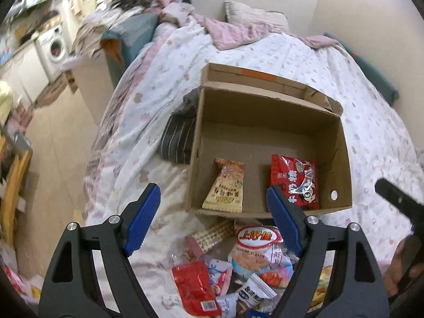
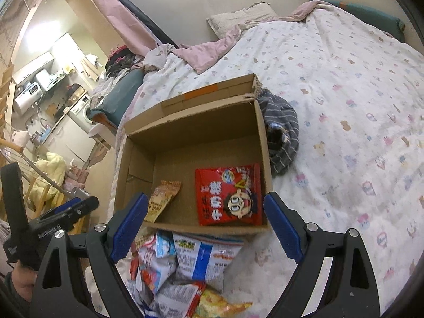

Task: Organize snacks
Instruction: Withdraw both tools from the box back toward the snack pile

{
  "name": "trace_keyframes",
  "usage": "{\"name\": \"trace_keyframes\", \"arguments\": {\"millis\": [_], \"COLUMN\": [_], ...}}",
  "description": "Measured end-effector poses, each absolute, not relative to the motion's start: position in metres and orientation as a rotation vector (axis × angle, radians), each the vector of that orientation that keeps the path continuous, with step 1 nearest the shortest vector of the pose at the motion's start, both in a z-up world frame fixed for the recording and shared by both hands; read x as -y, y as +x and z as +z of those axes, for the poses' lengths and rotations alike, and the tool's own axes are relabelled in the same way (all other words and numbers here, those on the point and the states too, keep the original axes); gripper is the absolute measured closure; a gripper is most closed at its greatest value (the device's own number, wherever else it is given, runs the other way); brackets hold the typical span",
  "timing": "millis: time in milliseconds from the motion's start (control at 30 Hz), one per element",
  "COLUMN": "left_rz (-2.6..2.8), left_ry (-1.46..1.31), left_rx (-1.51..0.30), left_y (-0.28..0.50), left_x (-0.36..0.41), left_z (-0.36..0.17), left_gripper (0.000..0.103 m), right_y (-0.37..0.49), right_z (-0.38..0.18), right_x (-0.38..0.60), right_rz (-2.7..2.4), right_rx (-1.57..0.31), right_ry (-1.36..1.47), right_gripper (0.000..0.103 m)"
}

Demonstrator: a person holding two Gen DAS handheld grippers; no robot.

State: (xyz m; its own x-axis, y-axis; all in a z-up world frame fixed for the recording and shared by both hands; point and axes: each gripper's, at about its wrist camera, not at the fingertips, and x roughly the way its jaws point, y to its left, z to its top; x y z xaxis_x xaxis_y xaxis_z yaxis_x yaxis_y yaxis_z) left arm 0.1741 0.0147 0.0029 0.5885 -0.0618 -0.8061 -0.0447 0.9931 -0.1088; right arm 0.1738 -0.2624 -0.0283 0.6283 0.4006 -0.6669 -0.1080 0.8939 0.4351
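An open cardboard box (image 1: 341,145) (image 2: 262,143) sits on the bed. Inside lie a red noodle-snack bag (image 1: 294,180) (image 2: 229,194) and a tan triangular snack pack (image 1: 225,185) (image 2: 163,200). A pile of loose snack packets (image 1: 238,267) (image 2: 182,265) lies on the quilt just in front of the box. My left gripper (image 1: 213,217) is open and empty above the pile, near the box's front wall. My right gripper (image 2: 205,222) is open and empty over the pile's other side. The left gripper also shows at the left edge of the right wrist view (image 2: 63,212).
A dark striped garment (image 1: 177,137) (image 2: 283,135) lies against the box's side. The white patterned quilt (image 2: 344,106) covers the bed, with a pillow (image 2: 241,16) and pink blanket at the head. The floor and a washing machine (image 1: 54,46) are to the left.
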Motion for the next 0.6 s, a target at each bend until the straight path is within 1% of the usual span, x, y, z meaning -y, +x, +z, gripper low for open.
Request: {"name": "trace_keyframes", "arguments": {"millis": [33, 67, 333, 600], "left_rz": [-0.008, -0.005, -0.004, -0.015], "left_ry": [-0.140, -0.162, -0.165, -0.152], "left_rx": [-0.947, -0.955, -1.000, -1.033], "left_y": [0.172, 0.169, 0.142, 0.119], "left_x": [-0.017, -0.020, -0.026, -0.031], "left_z": [0.002, 0.000, -0.010, -0.021], "left_gripper": [0.016, 0.015, 0.015, 0.015], "right_y": [0.171, 0.168, 0.142, 0.115], "right_z": [-0.029, -0.029, -0.032, -0.050], "right_x": [0.263, 0.263, 0.268, 0.289], "right_rz": [0.299, 0.295, 0.275, 0.236], "right_rx": [-0.848, -0.850, -0.866, -0.925], "right_ry": [0.376, 0.375, 0.372, 0.406], "right_gripper": [0.011, 0.011, 0.011, 0.011]}}
